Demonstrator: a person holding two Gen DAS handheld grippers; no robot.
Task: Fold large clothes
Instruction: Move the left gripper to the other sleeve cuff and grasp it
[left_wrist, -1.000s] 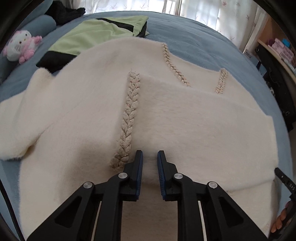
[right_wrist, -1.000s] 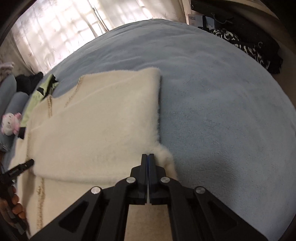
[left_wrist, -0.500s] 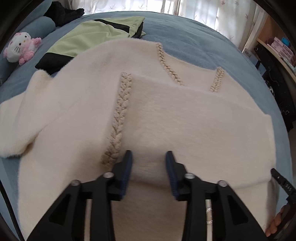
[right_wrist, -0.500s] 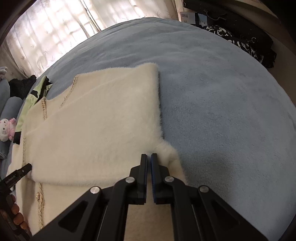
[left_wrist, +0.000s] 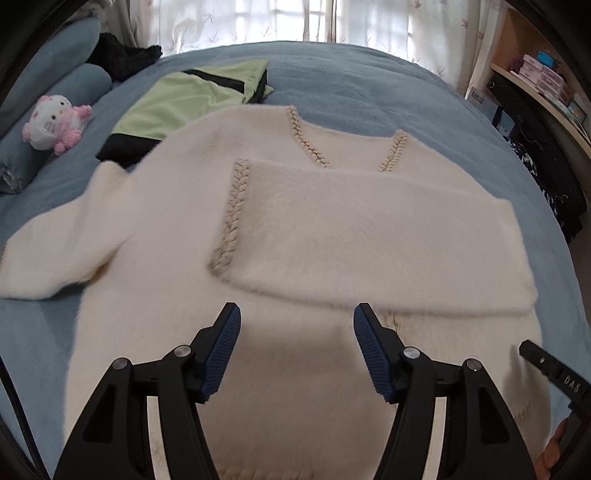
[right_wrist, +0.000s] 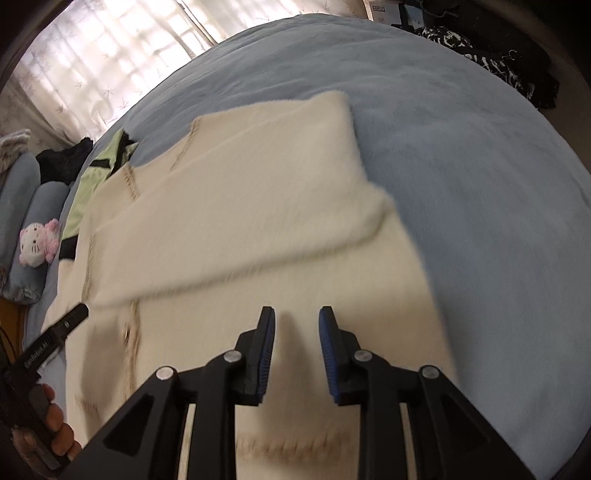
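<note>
1. Both tongs have just been opening and have backed off the folded sleeve; I see nothing between either pair.
2. Left tongs released, right tongs released, above the cream sweater.
3. Sweater lies flat on the blue bed, sleeve folded across its chest.

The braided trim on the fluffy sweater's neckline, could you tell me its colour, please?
Beige-gold braided trim on a cream sweater, clearest in the left wrist view.

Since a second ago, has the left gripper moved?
Yes. The left gripper has backed off the folded sleeve toward the sweater's hem, its jaws just opening, nothing between them.
</note>
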